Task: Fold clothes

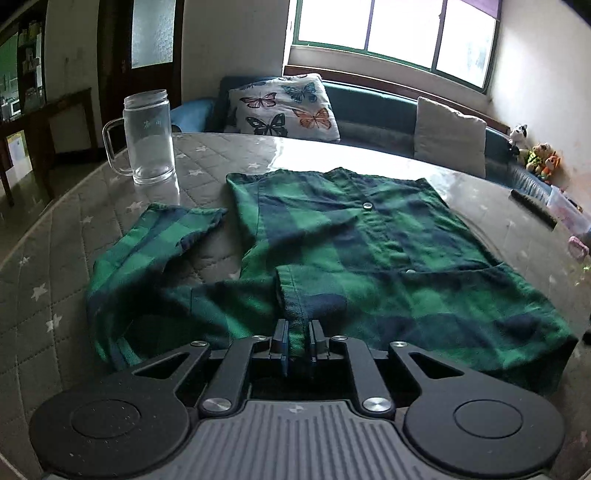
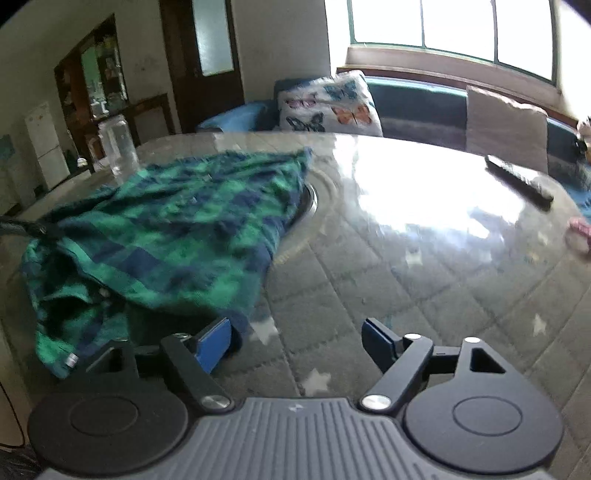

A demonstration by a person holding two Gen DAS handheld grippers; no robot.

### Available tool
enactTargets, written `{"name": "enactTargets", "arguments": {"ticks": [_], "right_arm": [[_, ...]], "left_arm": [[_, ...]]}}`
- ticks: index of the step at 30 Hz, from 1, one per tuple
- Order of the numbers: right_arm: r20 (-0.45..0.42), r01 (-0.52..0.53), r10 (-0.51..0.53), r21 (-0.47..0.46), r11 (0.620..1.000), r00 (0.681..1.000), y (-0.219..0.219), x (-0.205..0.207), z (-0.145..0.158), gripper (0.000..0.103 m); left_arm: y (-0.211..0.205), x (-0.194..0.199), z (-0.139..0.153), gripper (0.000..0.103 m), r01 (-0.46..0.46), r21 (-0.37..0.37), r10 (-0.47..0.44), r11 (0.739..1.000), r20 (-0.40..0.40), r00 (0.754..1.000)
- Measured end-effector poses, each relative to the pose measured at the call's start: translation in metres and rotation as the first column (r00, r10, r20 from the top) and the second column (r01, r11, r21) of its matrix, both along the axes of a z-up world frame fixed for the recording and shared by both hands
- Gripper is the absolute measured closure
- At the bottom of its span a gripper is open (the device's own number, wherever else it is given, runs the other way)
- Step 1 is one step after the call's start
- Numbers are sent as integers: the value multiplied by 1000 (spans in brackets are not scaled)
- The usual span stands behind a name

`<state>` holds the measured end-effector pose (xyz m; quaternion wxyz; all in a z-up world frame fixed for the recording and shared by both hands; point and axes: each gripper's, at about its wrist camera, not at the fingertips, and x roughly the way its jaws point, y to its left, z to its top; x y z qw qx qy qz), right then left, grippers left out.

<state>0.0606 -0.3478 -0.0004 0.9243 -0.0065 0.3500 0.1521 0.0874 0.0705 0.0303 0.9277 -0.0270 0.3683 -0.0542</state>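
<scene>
Left gripper: the left gripper (image 1: pixel 297 338) was clenched on a hem edge of the plaid shirt (image 1: pixel 351 251), with a strip of green cloth pinched between its blue pads

Right gripper: the right gripper (image 2: pixel 298 341) was released, its fingers spread wide and holding nothing; its left finger (image 2: pixel 214 341) was just beside the near edge of the shirt (image 2: pixel 166 229), and whether it touched the cloth could not be told

Shirt: it lay on the table with the button front up, one sleeve (image 1: pixel 155 240) spread out to the left, and the part near the left gripper lifted a little

Step in hand: it seemed to be an early fold, one side of the shirt being taken by the left gripper

Next move: the pinched edge probably needed to be carried over the body of the shirt, while the free gripper took another edge or pressed the cloth flat

Surface: a table (image 2: pixel 424 258) with a quilted grey star-pattern cover under a glossy clear layer, which reflected the window strongly

On the table: a glass mug (image 1: pixel 149 136) stood beyond the sleeve, and a dark remote (image 2: pixel 519 182) lay well apart at the right

Room: a sofa with a butterfly pillow (image 1: pixel 284 107) under a large window (image 1: pixel 399 33), a dark wooden door at the left
</scene>
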Motion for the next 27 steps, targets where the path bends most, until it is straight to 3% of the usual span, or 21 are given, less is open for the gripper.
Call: {"name": "enactTargets", "arguments": {"ticks": [5, 11, 13, 16, 20, 27], "right_arm": [[58, -90, 87, 40, 995, 995, 28, 16, 14, 46], [45, -206, 203, 51, 977, 978, 67, 33, -2, 57], [10, -186, 185, 31, 982, 983, 68, 36, -14, 57], [-62, -98, 99, 14, 995, 993, 53, 41, -30, 62], [-52, -66, 65, -8, 998, 997, 42, 39, -23, 62], [10, -126, 126, 1, 992, 992, 64, 72, -11, 62]], "left_arm": [[-1, -2, 0, 90, 3, 2, -3, 1000, 13, 1000], [-4, -4, 8, 90, 11, -11, -11, 1000, 45, 999], [-4, -5, 9, 88, 12, -10, -12, 1000, 53, 999], [-2, -6, 9, 76, 4, 2, -4, 1000, 59, 998], [5, -8, 9, 64, -31, 25, 29, 999, 71, 997], [3, -12, 7, 66, -4, 10, 3, 1000, 86, 996]]}}
